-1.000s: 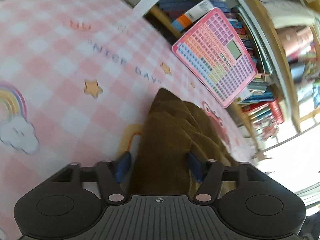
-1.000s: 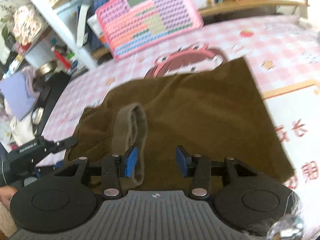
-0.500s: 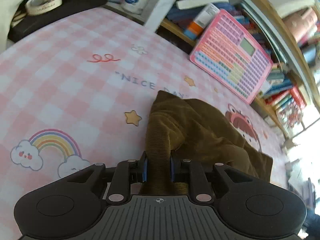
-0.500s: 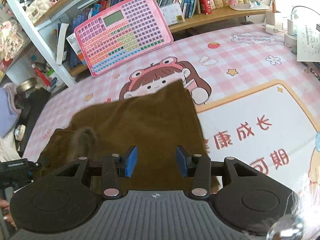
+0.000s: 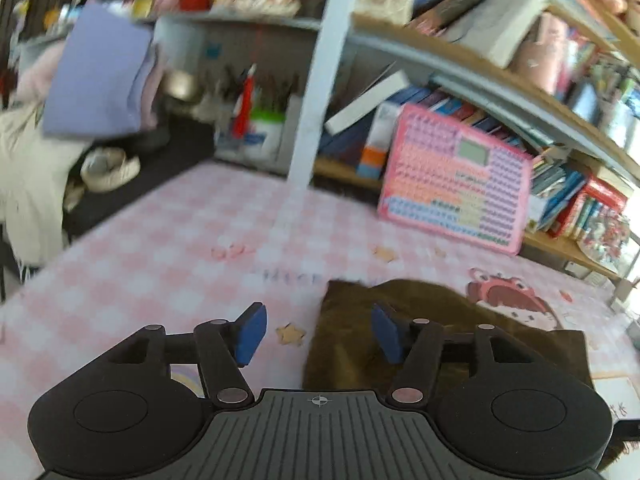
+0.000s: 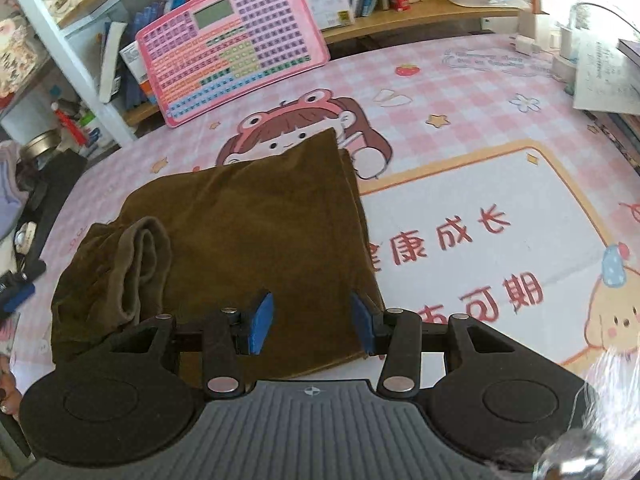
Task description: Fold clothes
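Brown cloth (image 6: pixel 248 240) folded flat on bench (image 6: pixel 460 92), open room rightward. Left hand-held gripper (image 5: pixel 318 334) just spreading, empty; right hand-held gripper (image 6: pixel 310 322) spread above cloth.

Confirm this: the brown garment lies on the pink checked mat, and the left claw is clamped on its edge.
Wrong on the claw. The left wrist view shows the left claw open, its jaws having just opened, with nothing pinched. The brown garment does lie on the pink checked mat.

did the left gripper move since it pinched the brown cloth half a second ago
Yes. The left gripper has lifted off the brown cloth, jaws just opened and empty; the pink keyboard toy sits lower in its view.
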A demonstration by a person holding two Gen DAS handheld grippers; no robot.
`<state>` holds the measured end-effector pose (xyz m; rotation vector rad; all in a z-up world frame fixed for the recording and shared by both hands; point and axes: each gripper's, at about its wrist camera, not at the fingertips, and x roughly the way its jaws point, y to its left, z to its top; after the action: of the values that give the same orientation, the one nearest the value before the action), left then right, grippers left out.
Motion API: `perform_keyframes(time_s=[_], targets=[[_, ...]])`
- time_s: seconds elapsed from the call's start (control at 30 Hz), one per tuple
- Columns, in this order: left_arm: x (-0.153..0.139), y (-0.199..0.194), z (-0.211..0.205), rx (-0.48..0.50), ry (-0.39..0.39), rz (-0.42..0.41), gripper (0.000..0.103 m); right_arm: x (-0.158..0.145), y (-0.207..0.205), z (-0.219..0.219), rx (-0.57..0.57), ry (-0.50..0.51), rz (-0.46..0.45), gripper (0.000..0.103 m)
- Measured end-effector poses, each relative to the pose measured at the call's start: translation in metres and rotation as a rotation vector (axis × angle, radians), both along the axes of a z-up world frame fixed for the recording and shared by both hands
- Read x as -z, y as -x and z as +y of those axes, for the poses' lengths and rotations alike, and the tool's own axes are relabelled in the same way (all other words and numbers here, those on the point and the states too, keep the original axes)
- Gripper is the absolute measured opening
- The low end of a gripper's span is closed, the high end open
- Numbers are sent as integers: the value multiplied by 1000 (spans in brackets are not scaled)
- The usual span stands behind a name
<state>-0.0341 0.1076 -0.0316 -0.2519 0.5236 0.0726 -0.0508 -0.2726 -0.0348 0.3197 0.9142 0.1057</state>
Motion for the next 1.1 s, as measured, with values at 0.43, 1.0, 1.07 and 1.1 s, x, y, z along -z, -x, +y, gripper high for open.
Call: perform_keyframes(time_s=[0.43, 1.0, 1.07, 1.1], targets=[[-15, 35, -90, -115, -77, 83, 75, 6, -29, -21, -299, -52, -1, 47], [-6, 67, -242, -193, -94, 232, 86, 26, -39, -102, -544, -99, 68, 53], [-4, 67, -252, -185, -107, 241, 88, 28, -43, -107, -541, -119, 82, 53], [-4, 66, -257, -182, -116, 247, 88, 29, -45, -110, -539, -134, 91, 53]])
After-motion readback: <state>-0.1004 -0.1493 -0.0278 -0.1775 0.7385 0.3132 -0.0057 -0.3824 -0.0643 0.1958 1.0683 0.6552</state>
